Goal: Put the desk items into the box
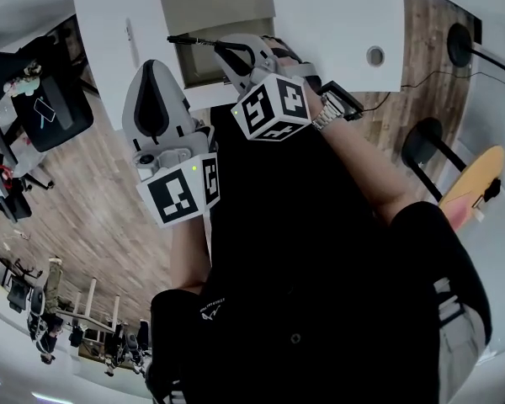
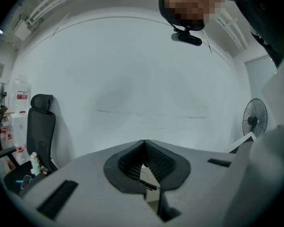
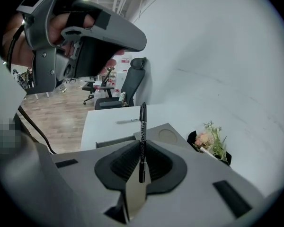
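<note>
**A:** What worries you here?

**B:** My right gripper [image 3: 141,148] has its fingers pinching the pen [image 3: 142,124] near one end only. If I tilt too quickly, I think it could pivot or slip and land on the worktop [image 1: 337,23] beside the box [image 1: 236,11].

**A:** How does it lie?

**B:** At the head view's upper centre, its long axis runs left-right over the box, with the free end pointing left. My left gripper [image 2: 144,143] has its fingers pressed together and empty.

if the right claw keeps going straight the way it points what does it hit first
Probably the grey rectangular box on the white desk, led by the thin black pen in the right claw; depth is unclear.
</note>
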A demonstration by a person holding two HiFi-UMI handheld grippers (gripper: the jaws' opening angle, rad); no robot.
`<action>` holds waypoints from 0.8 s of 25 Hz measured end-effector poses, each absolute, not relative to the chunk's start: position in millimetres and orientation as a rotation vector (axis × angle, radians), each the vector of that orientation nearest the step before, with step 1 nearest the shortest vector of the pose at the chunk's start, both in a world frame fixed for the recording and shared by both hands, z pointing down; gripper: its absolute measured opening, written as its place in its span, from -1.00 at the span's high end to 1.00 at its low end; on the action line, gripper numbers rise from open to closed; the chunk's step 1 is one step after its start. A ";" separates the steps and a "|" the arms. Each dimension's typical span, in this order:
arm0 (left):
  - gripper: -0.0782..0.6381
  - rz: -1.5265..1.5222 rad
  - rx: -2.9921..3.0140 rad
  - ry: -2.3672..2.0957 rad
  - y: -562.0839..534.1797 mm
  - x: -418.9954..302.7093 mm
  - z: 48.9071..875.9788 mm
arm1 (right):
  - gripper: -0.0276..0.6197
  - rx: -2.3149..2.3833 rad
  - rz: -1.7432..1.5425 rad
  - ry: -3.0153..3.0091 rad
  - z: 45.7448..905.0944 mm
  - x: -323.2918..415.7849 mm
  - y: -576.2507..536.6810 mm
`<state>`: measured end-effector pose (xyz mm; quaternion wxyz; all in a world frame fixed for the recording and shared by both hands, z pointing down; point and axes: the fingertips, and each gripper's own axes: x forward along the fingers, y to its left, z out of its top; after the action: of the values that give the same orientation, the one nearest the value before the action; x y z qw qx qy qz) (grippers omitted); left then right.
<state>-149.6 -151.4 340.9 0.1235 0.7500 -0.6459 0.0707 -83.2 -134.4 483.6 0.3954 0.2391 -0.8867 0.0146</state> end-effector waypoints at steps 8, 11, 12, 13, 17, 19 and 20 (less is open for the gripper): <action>0.76 0.234 2.169 -1.873 -158.1 -149.0 354.7 | 0.79 0.567 0.105 -2.208 522.8 -82.1 -136.8; 0.76 0.239 2.159 -1.886 -161.5 -150.4 355.5 | 0.79 0.545 0.127 -2.184 538.2 -77.7 -136.4; 0.76 0.240 2.155 -1.890 -162.4 -150.9 355.8 | 0.79 0.536 0.133 -2.176 543.2 -76.0 -136.2; 0.76 0.242 2.150 -1.893 -163.1 -151.9 356.4 | 0.79 0.527 0.138 -2.168 547.9 -74.8 -135.9; 0.76 0.249 2.132 -1.901 -162.8 -158.2 361.7 | 0.79 0.495 0.159 -2.137 566.0 -73.7 -132.5; 0.76 0.254 2.122 -1.900 -160.7 -158.1 364.7 | 0.79 0.476 0.173 -2.120 575.2 -71.0 -127.9; 0.76 0.256 2.117 -1.899 -159.7 -157.7 366.1 | 0.79 0.467 0.179 -2.109 580.2 -69.5 -125.5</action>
<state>-157.7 -159.7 366.1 0.1426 0.7339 -0.6582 0.0886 -69.5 -125.5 580.2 0.4680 0.1903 -0.8599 0.0728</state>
